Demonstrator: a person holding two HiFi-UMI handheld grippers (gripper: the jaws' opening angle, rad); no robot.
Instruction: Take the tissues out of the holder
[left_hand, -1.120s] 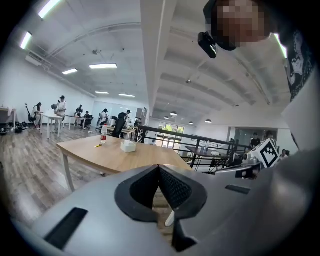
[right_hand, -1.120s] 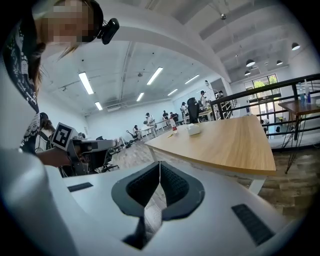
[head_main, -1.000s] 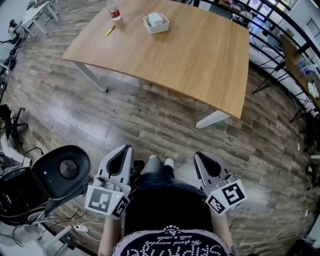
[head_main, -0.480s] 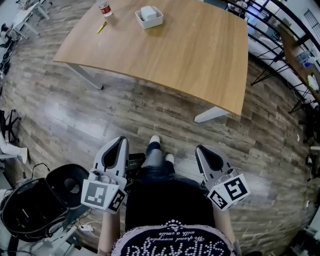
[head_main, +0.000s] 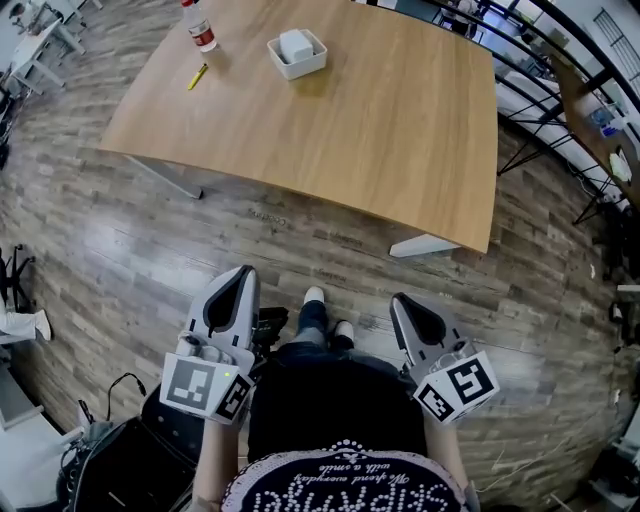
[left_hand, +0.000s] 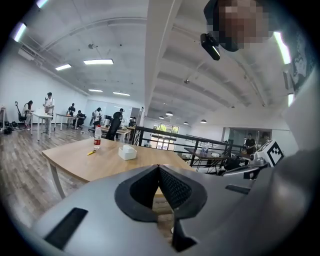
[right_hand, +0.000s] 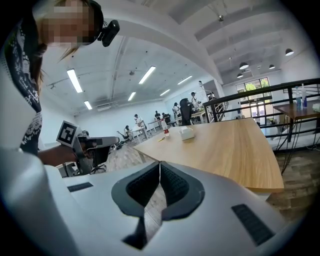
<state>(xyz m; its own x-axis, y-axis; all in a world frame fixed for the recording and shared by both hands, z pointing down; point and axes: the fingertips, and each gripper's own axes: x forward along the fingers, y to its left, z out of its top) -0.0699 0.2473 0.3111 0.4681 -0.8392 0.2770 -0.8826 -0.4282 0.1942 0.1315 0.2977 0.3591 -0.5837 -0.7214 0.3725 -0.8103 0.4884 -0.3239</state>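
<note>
While the person stands on the wooden floor short of the table, the left gripper and the right gripper are held close to the body, each with its jaws together on nothing. The white holder, tissues inside, sits at the far left of the tabletop, well apart from both grippers. A bottle and a yellow pen lie to its left.

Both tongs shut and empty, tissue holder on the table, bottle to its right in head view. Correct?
No. Head view shows the bottle to the left of the tissue holder on the table. The rest stands.
</note>
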